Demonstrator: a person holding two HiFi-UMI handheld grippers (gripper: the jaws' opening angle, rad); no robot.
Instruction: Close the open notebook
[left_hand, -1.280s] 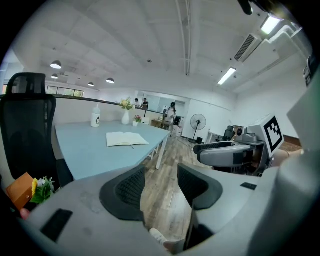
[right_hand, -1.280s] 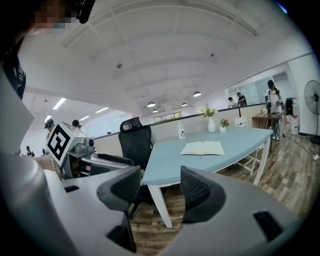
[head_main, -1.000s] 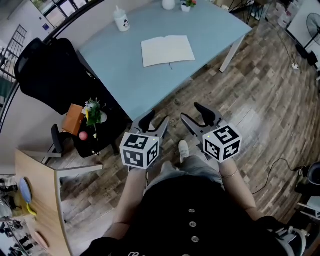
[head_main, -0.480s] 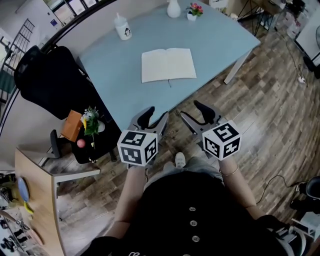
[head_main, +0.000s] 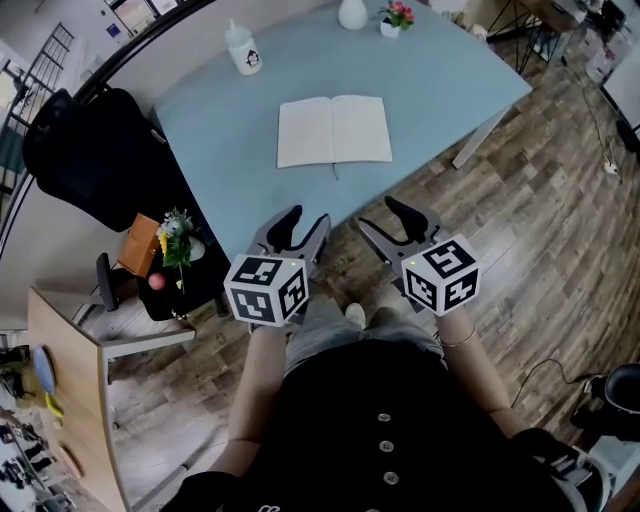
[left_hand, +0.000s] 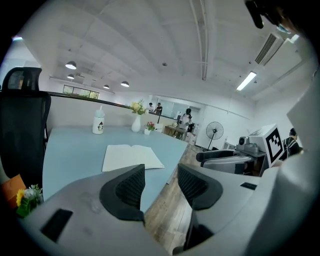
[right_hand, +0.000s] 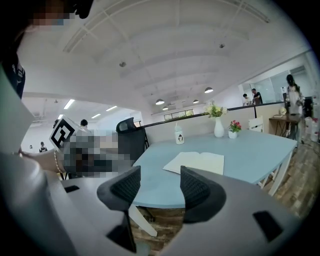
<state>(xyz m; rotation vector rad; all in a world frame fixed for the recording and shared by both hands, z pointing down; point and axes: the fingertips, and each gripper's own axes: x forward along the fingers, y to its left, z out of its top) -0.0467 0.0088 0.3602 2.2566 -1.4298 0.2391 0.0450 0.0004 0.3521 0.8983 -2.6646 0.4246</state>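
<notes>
Notebook (head_main: 334, 131) open flat, well ahead of fingers, spine running away; left gripper (head_main: 303, 224), right gripper (head_main: 384, 222) both spread, empty, equally near.

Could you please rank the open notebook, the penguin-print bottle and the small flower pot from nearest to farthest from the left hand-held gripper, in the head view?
1. Open notebook, mid-table.
2. Penguin-print bottle, table's far left corner.
3. Small flower pot, far edge, toward the right.
</notes>
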